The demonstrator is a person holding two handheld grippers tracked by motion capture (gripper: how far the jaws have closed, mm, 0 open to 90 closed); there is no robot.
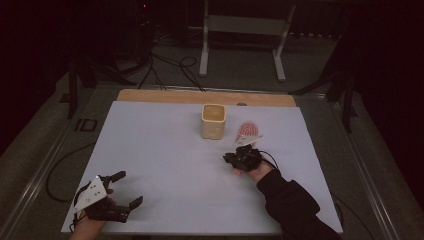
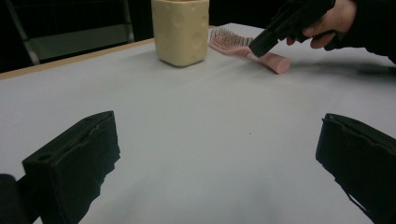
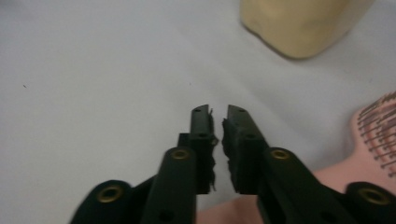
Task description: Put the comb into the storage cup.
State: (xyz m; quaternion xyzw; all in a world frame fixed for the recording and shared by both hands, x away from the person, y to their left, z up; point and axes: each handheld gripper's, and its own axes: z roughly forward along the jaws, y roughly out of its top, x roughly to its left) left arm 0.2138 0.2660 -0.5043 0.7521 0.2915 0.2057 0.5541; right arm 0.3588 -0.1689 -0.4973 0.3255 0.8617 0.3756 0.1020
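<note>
A pink hairbrush (image 1: 247, 130) lies bristles up on the white table cover (image 1: 165, 150), right of a cream cup (image 1: 213, 121). My right gripper (image 1: 231, 157) hovers low beside the brush handle (image 2: 273, 61), its jaws nearly together with nothing between them. In the right gripper view the right gripper (image 3: 218, 111) points at bare cover, with the cup (image 3: 299, 23) above and the brush head (image 3: 378, 126) to the right. My left gripper (image 1: 129, 188) rests near the front left corner, open. The left gripper (image 2: 217, 123) faces the cup (image 2: 180, 30), the brush (image 2: 236, 43) and the right gripper (image 2: 258, 48).
A wooden strip (image 1: 205, 96) edges the far side of the table. Beyond it a white metal frame (image 1: 242, 30) stands on the floor among black cables (image 1: 165, 65). The cover's front edge runs close under both hands.
</note>
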